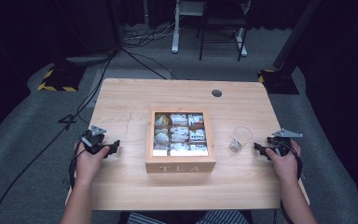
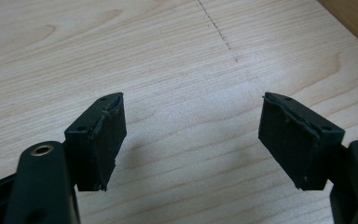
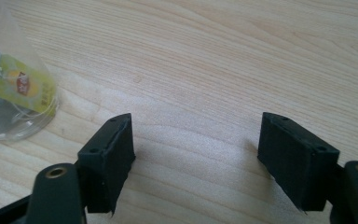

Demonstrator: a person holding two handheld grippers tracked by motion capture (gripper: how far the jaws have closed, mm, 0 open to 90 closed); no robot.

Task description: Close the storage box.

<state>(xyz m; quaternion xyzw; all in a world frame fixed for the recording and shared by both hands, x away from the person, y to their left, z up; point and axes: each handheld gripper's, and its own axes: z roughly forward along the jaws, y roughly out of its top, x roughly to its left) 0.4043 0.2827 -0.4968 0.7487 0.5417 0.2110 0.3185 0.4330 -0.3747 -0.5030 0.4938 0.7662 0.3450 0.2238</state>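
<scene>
Clear glass (image 1: 240,138) with a tea bag (image 3: 23,86) inside stood right of centre, just left of the right gripper (image 1: 270,148), far nearer than the left gripper (image 1: 106,148); both gaped empty beside the tea box (image 1: 180,164).

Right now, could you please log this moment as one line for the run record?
left gripper: open, empty | right gripper: open, empty | clear drinking glass: tea bag inside, right of open wooden tea box
</scene>
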